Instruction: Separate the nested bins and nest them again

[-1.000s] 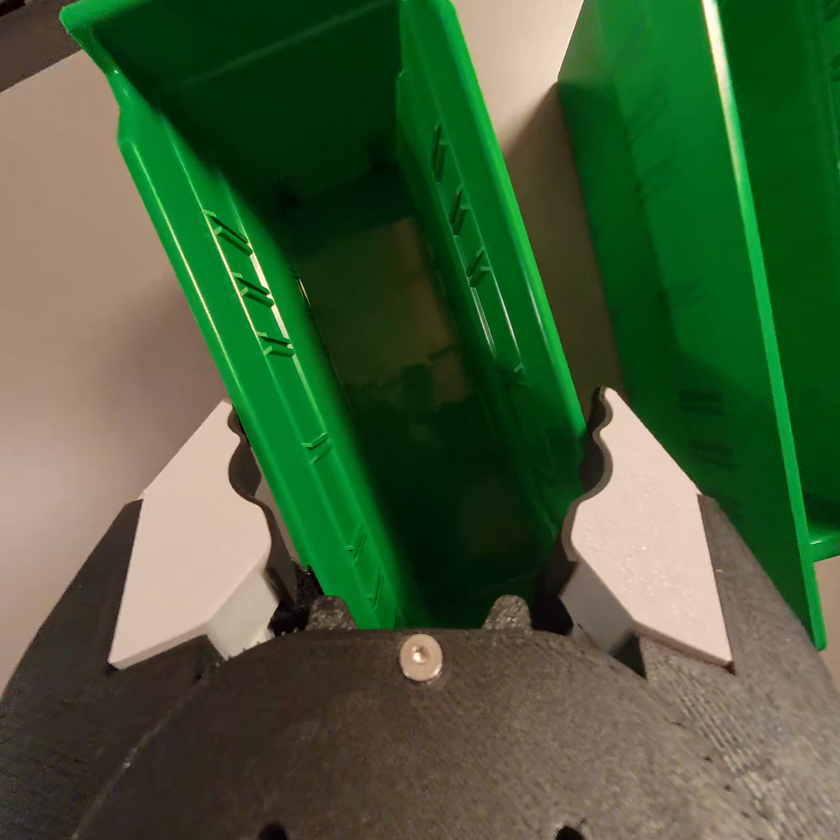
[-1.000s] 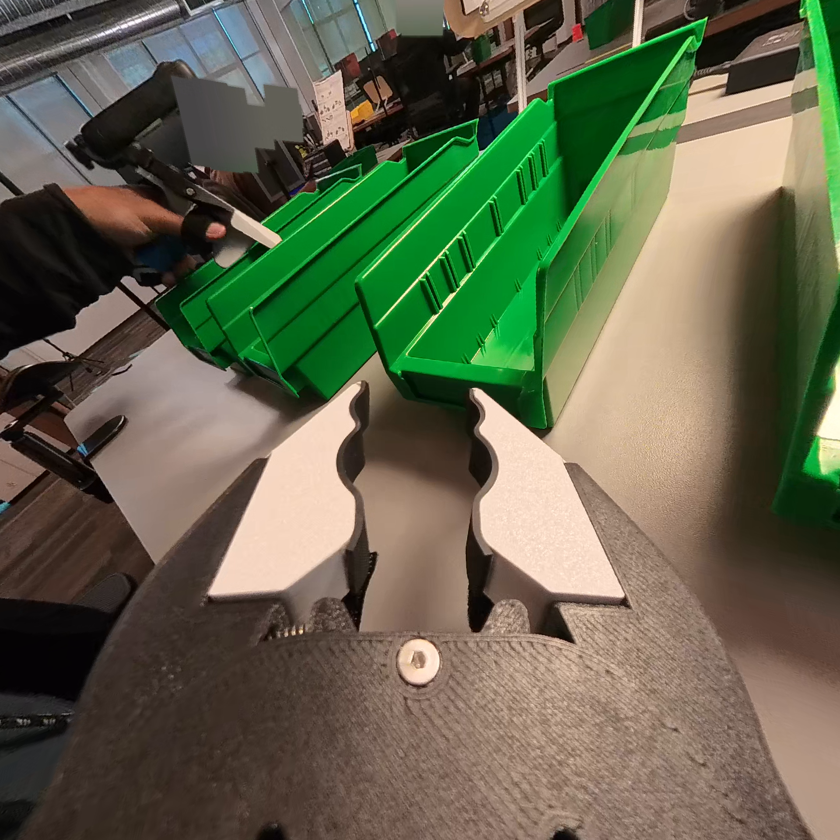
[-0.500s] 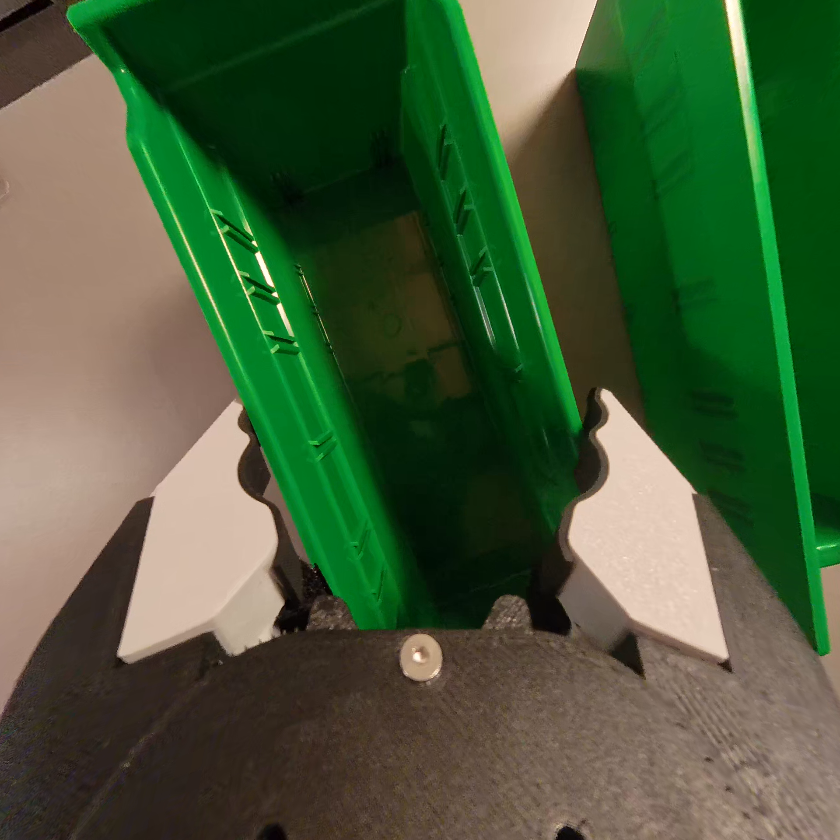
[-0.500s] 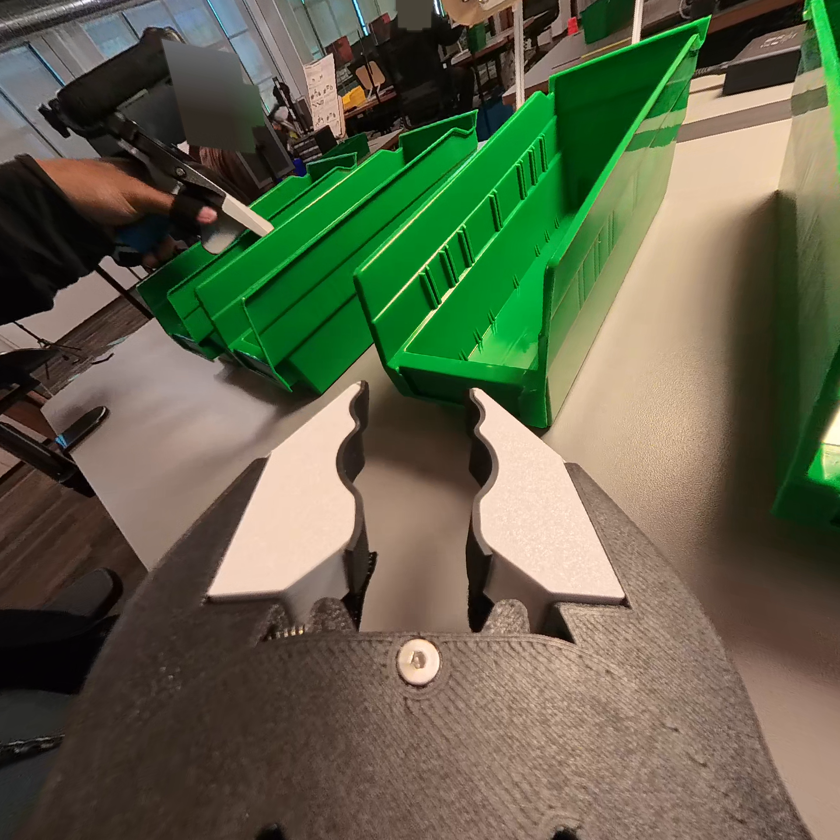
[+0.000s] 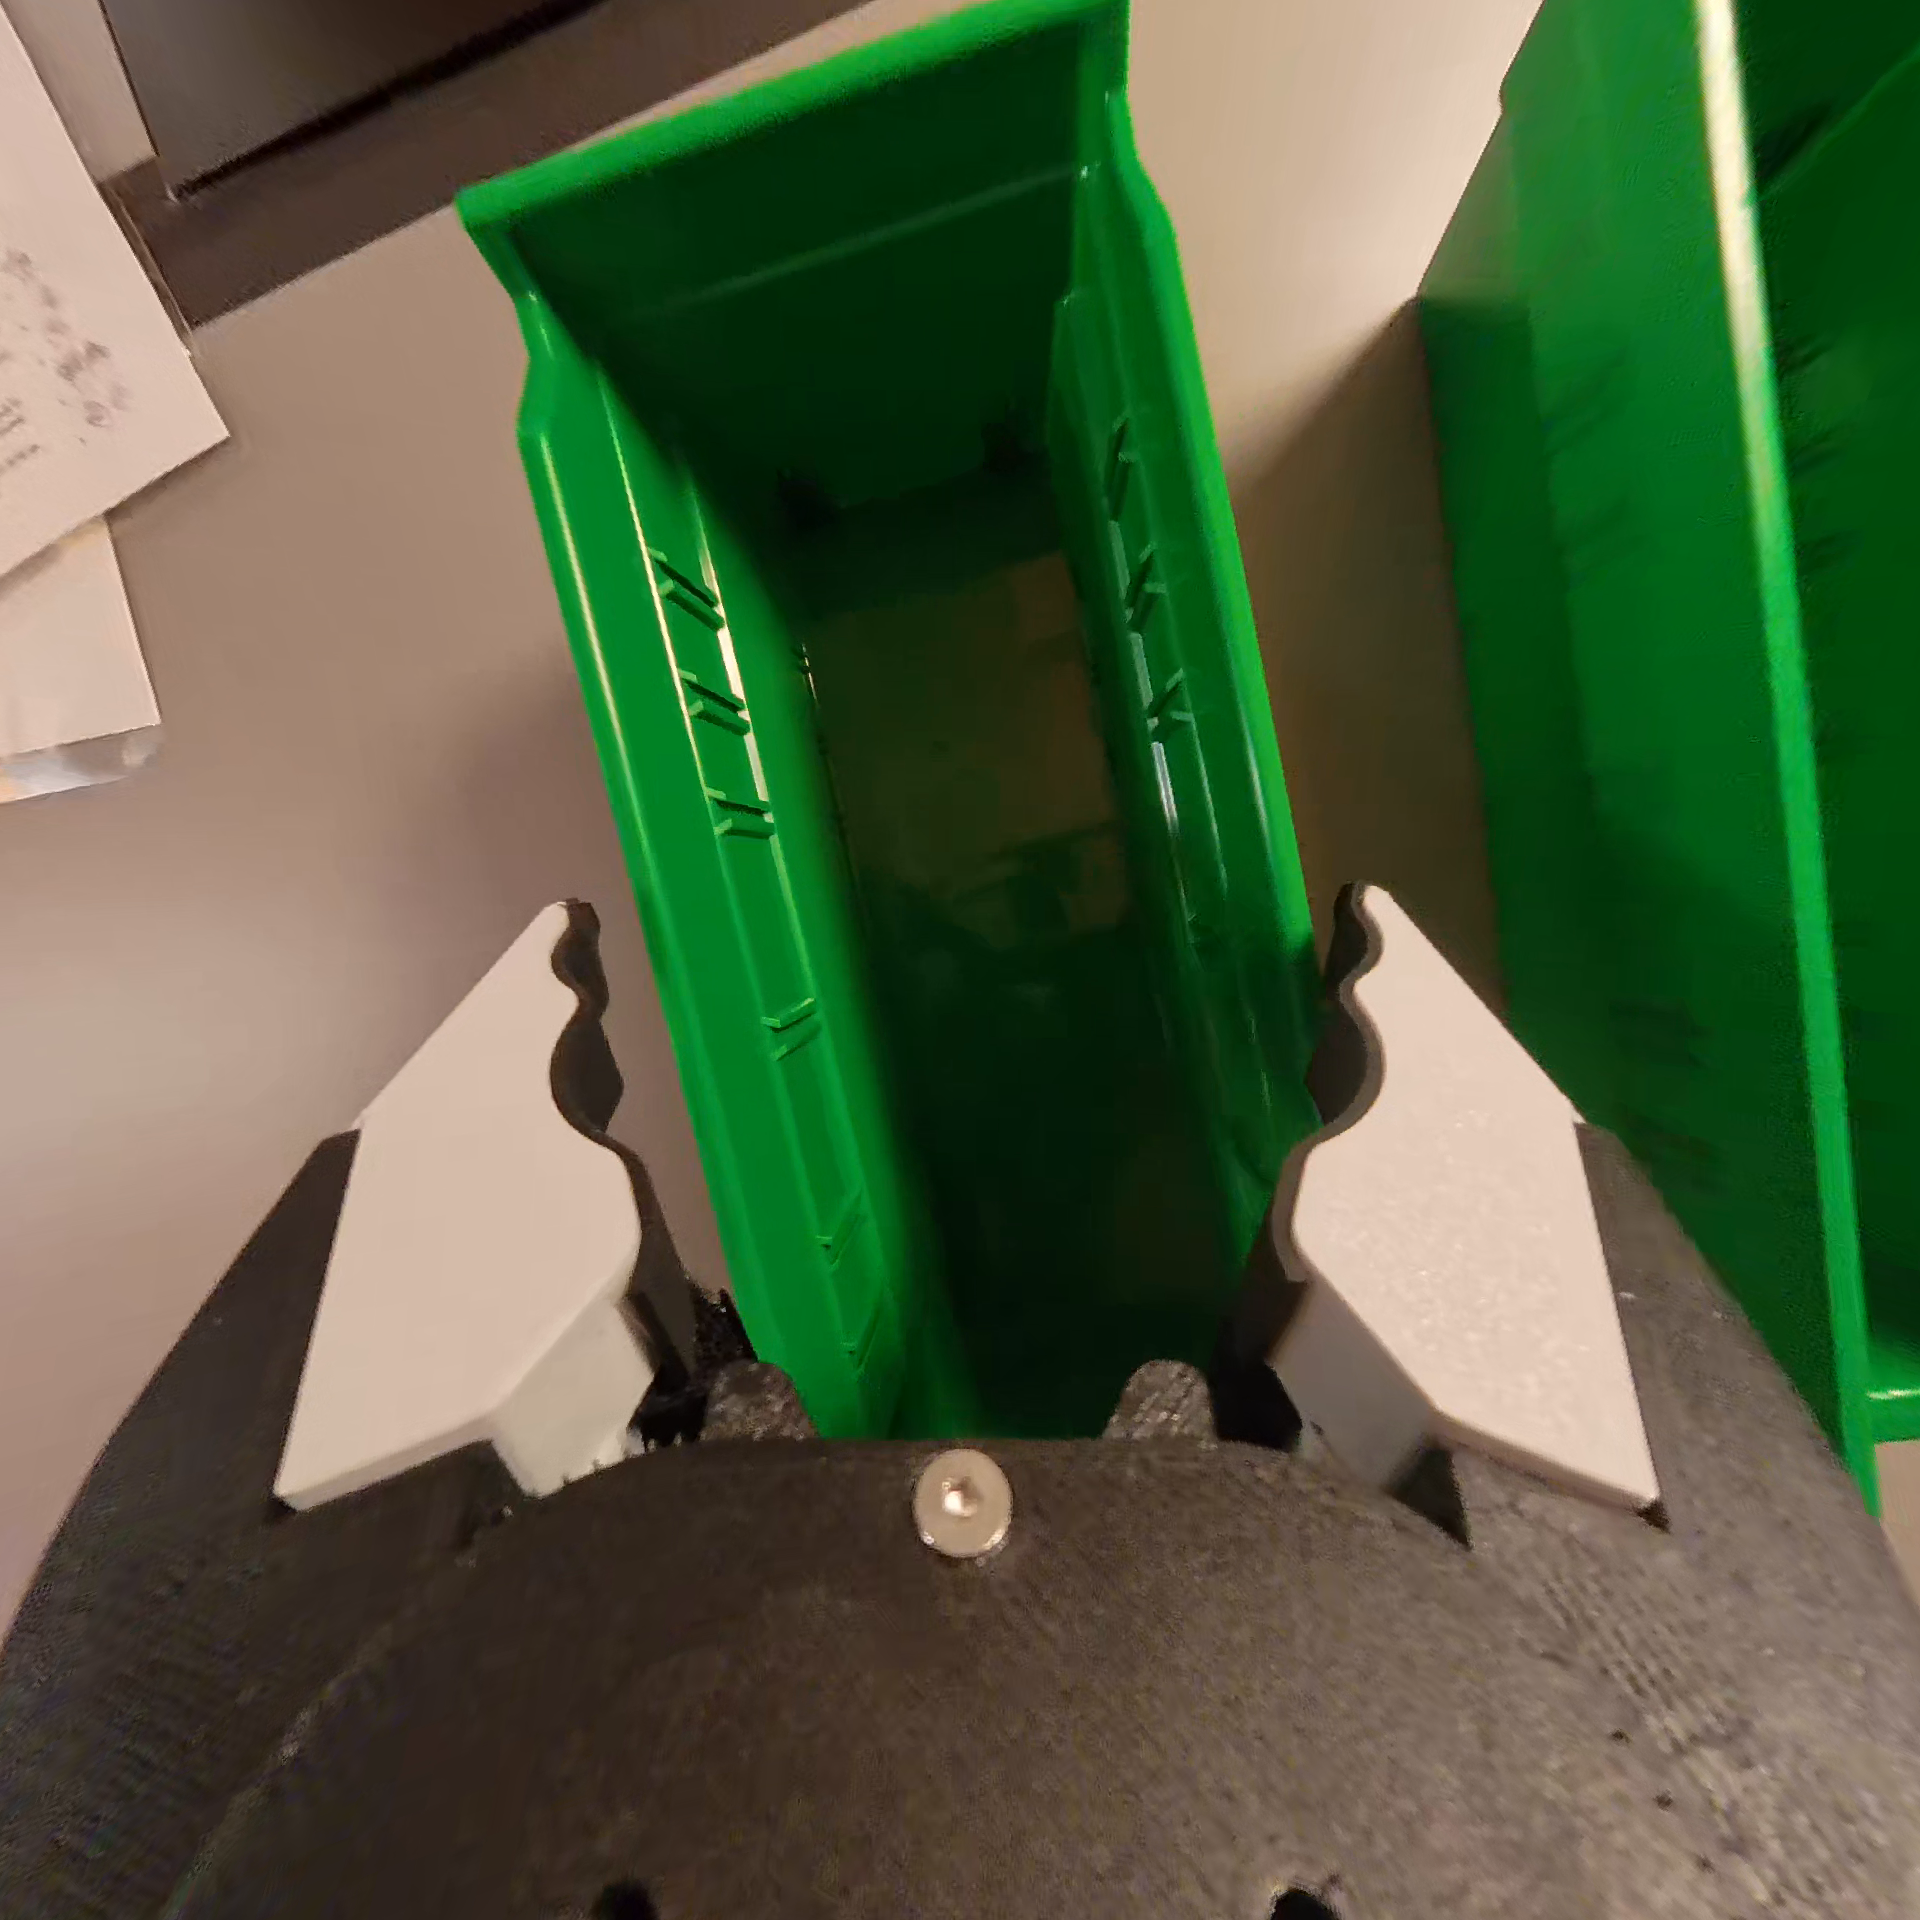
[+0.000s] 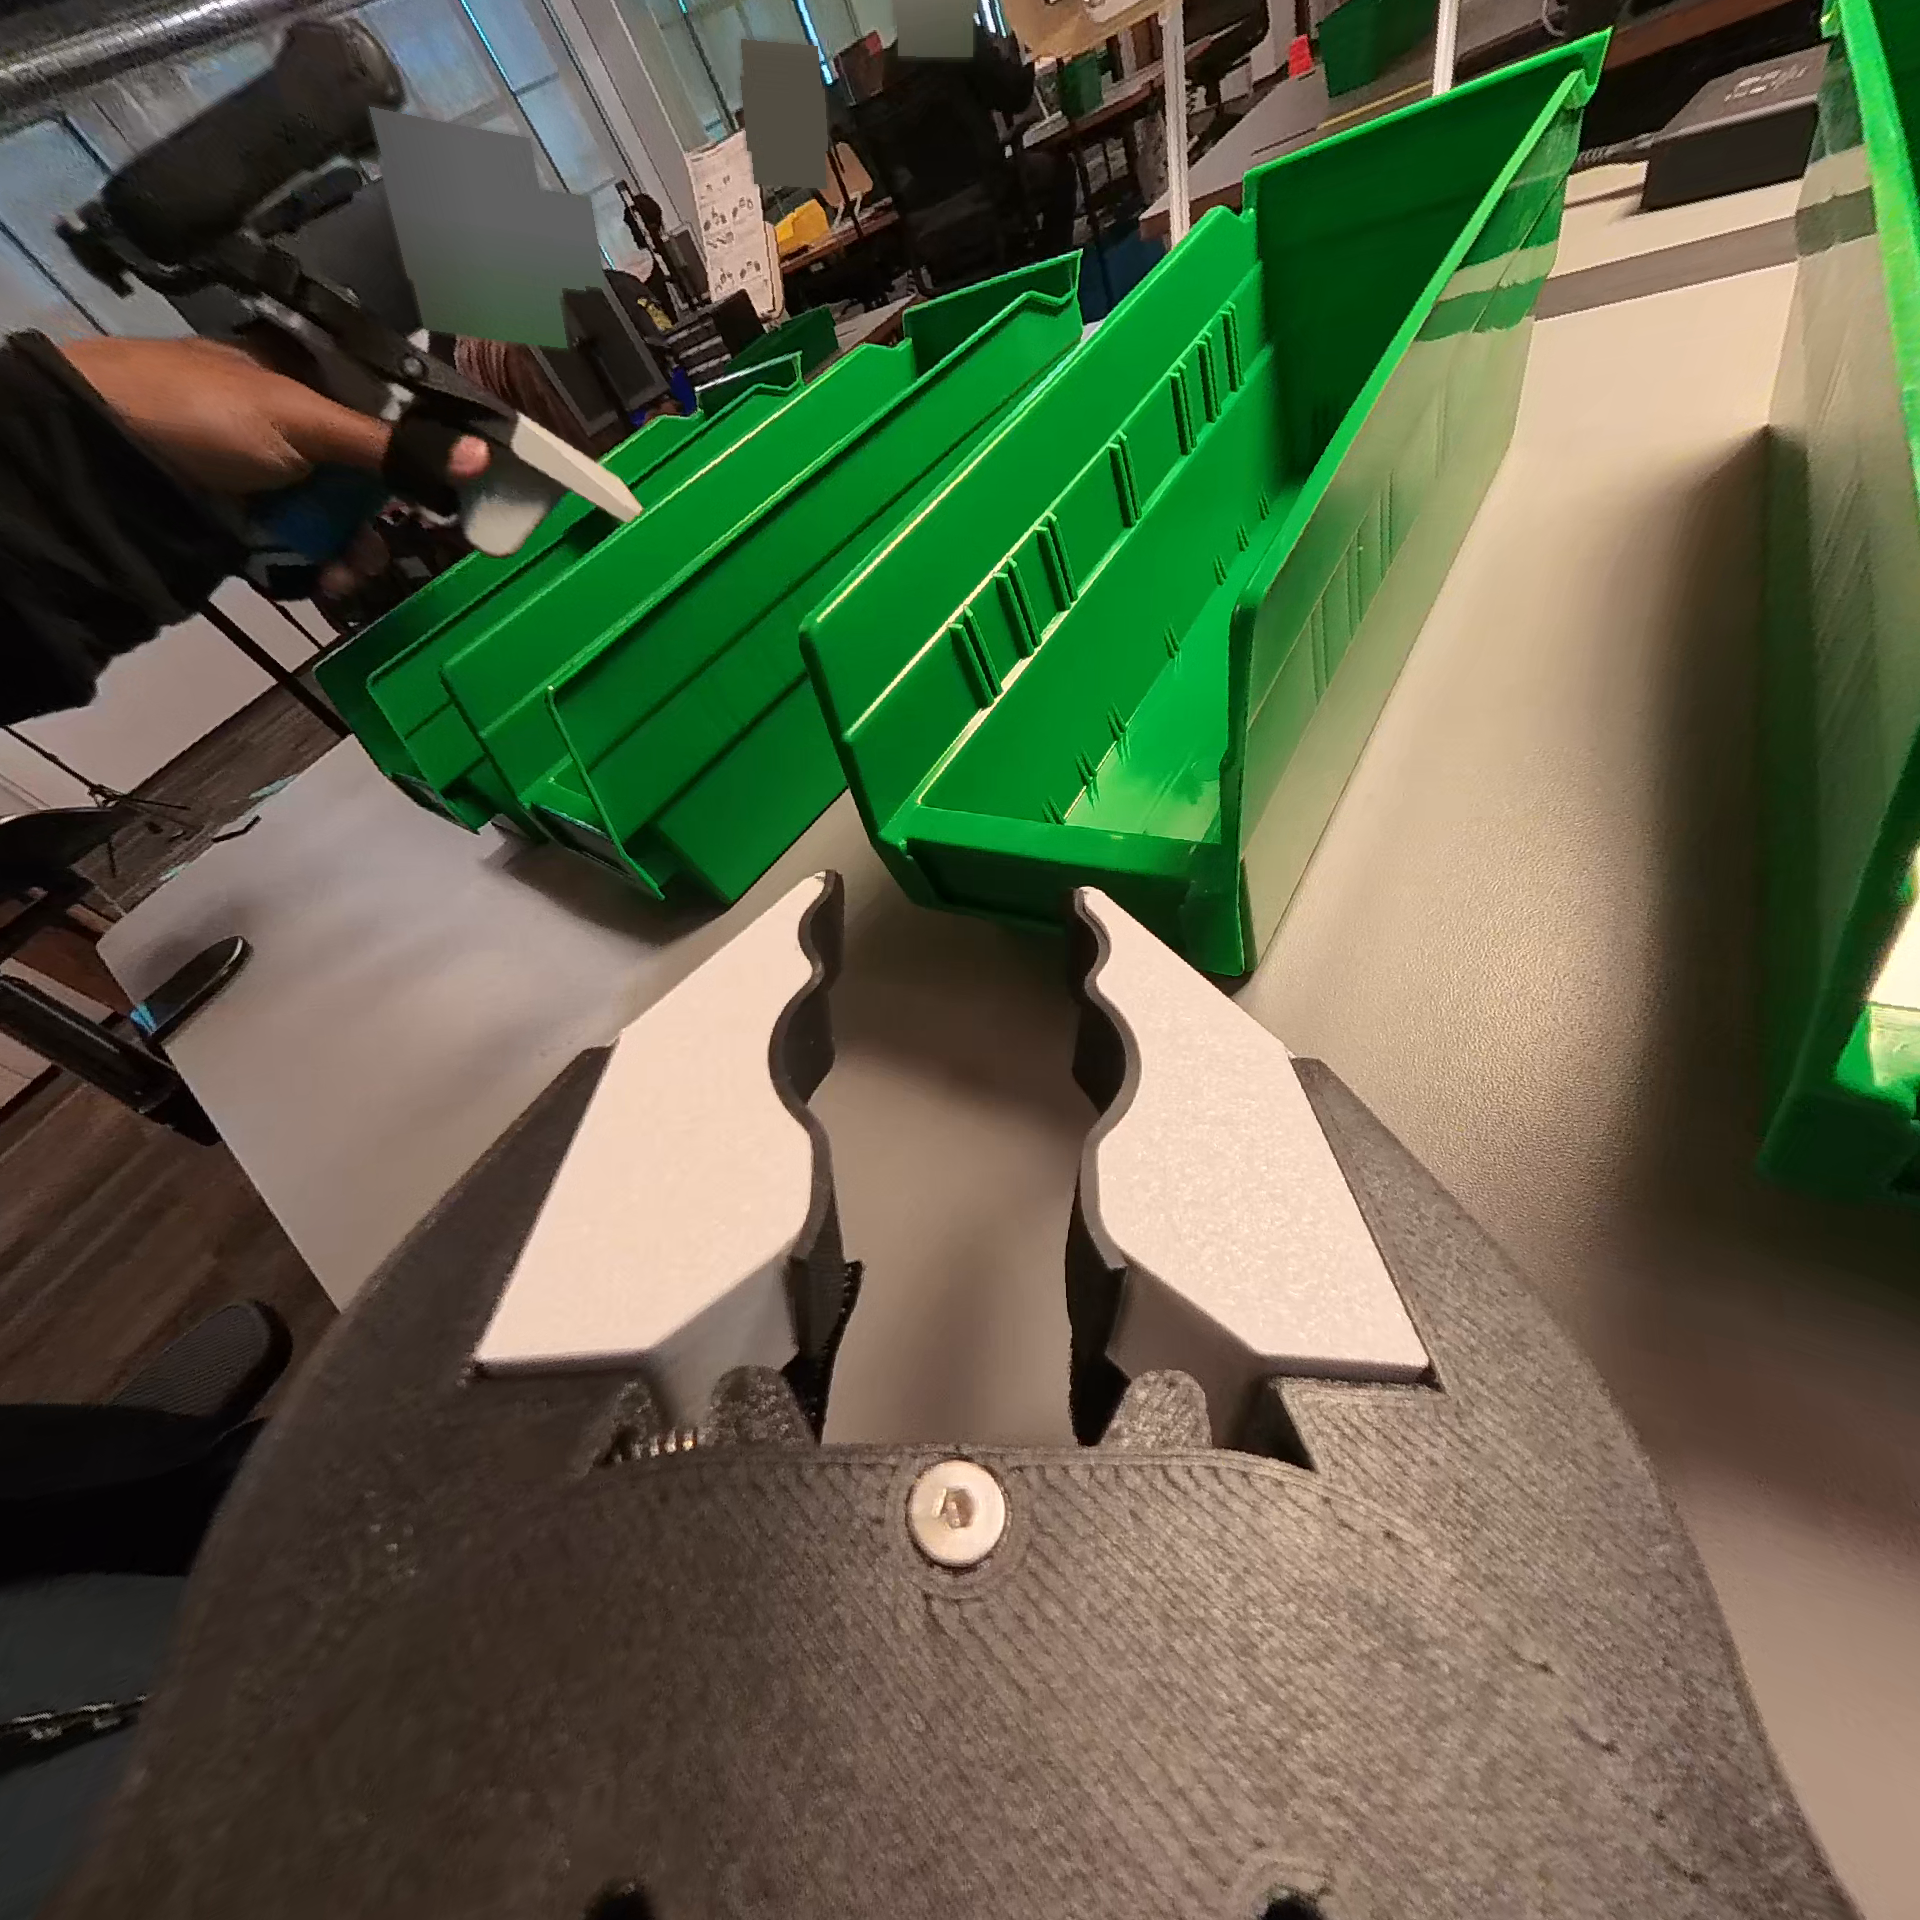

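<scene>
In the left wrist view a long green bin (image 5: 935, 644) stands on the beige table (image 5: 260, 883) between the fingers of my left gripper (image 5: 966, 904). The jaws are wide open around it. The right pad (image 5: 1340, 1039) lies against the bin's right wall; table shows between the left pad (image 5: 582, 1039) and the left wall. In the right wrist view that gripper's finger (image 6: 561, 478) hovers over a stack of nested green bins (image 6: 644, 665). My right gripper (image 6: 954, 888) is open and empty, low over the table before a single green bin (image 6: 1143, 644).
Another green bin (image 5: 1662, 675) stands close to the right of the straddled one. A further green bin (image 6: 1870, 727) fills the right edge of the right wrist view. White papers (image 5: 62, 436) lie at the left. The table's left edge (image 6: 239, 1091) drops to the floor. Office furniture stands behind.
The left gripper has drawn back along the bin, so its far end and the papers came into view, and its jaws have narrowed slightly. The right gripper has barely moved.
</scene>
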